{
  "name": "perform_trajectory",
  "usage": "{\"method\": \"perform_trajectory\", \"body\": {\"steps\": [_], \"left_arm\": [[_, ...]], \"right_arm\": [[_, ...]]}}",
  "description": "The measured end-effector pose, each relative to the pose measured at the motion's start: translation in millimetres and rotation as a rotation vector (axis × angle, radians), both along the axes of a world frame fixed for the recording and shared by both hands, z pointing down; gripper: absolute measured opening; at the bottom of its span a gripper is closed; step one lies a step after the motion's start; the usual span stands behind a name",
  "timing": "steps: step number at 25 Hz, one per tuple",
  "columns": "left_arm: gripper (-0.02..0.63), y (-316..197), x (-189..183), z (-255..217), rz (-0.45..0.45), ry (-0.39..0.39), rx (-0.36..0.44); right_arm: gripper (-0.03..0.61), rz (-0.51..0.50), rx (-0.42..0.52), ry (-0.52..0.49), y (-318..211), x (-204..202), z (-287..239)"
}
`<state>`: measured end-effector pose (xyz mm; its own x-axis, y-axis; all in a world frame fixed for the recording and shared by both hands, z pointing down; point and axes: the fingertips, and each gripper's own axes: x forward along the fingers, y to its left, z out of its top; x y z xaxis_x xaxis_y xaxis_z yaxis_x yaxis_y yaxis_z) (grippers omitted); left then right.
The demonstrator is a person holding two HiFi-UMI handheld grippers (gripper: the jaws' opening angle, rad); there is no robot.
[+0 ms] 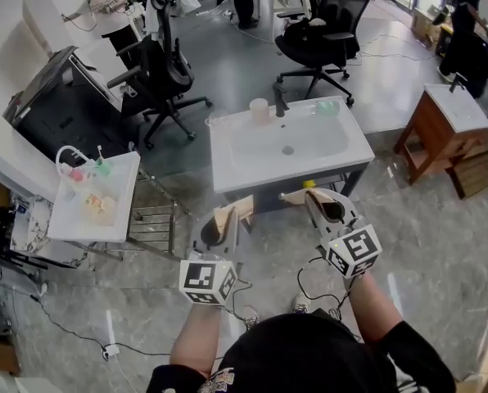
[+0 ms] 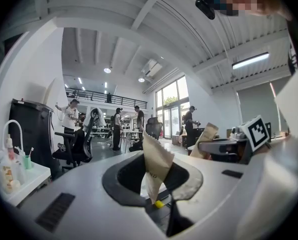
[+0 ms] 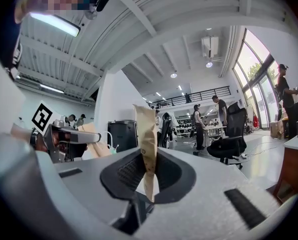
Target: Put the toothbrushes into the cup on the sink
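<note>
Toothbrush, by its type: light, stiff, slim, slick plastic. Best nipped mid-handle, clear of bristles, w/ a firm squeeze or it'll pivot. Only likely one in view is a thin stick upright in a green cup [image 1: 102, 167] on the side desk [image 1: 123, 219], well left of the sink [image 1: 228, 166]. The pink cup [image 1: 259, 110] stands at the sink's back rim nr the tap. Both tools are held side by side before the sink's near edge, forearms bent. Left tongs [image 2: 156, 151] barely ajar, empty; right tongs [image 3: 147, 134] pressed together, empty.
</note>
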<state>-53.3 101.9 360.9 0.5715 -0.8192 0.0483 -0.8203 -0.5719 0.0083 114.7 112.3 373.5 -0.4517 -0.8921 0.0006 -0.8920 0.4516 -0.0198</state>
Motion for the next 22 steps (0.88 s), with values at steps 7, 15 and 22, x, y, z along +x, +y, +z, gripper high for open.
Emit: {"method": "perform_trajectory", "body": {"steps": [7, 15, 22], "left_arm": [[0.066, 1, 38, 1, -0.022, 0.006, 0.005], [0.066, -4, 56, 6, -0.043, -0.004, 0.000], [0.066, -34, 56, 14, -0.042, 0.006, -0.010]], "right_arm": [[0.037, -0.022, 0.002, 0.005, 0, 39, 2], [0.037, -0.026, 0.004, -0.009, -7, 63, 4], [0.037, -0.023, -0.006, -0.012, -36, 62, 11]]}}
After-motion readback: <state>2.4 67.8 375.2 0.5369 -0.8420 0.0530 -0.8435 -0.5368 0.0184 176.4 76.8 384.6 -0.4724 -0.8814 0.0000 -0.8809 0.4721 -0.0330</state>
